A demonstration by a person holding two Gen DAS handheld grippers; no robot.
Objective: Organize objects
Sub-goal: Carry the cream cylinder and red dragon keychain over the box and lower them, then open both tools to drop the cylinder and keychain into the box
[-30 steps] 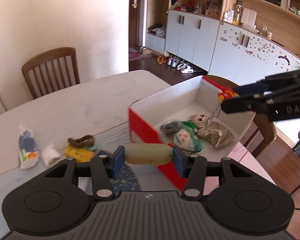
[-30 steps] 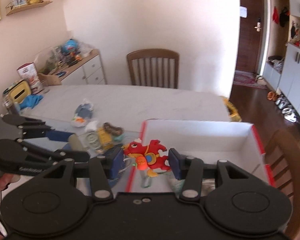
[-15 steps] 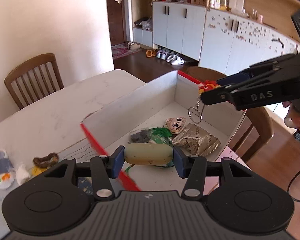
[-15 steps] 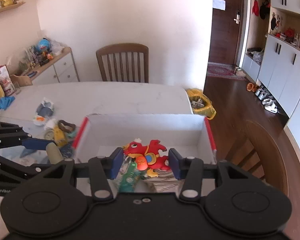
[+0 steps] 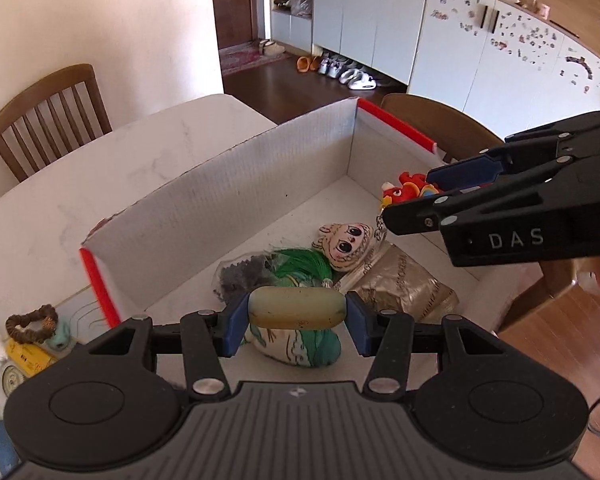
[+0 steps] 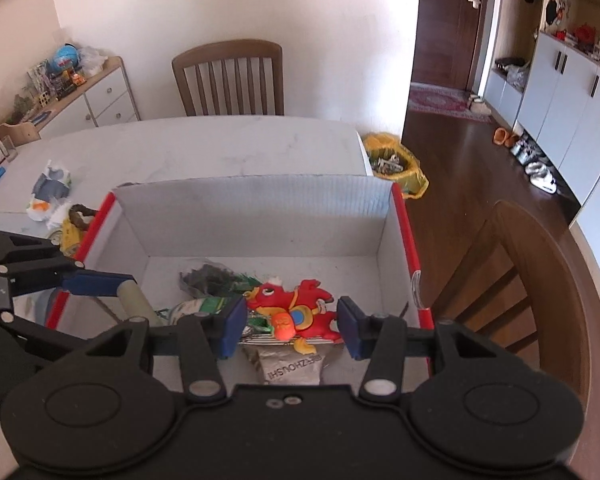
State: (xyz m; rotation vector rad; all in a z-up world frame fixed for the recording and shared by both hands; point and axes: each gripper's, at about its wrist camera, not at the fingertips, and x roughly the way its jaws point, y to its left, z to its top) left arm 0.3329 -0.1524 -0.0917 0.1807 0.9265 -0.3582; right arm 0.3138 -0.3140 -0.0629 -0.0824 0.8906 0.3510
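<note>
Hovering over the box (image 5: 260, 184), left tongs (image 5: 297, 311) clamp a pale tube (image 5: 296, 307), right tongs (image 6: 291, 322) a red toy (image 6: 296, 312) (keyring dangling); next, probably lower and release.

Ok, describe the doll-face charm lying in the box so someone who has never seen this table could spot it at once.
Find the white cardboard box with red edges on the pale table. Inside, near its middle, the doll-face charm lies between a green tassel and a crinkled gold packet. It is the only thing there with a drawn face: big dark eyes on cream.
</note>
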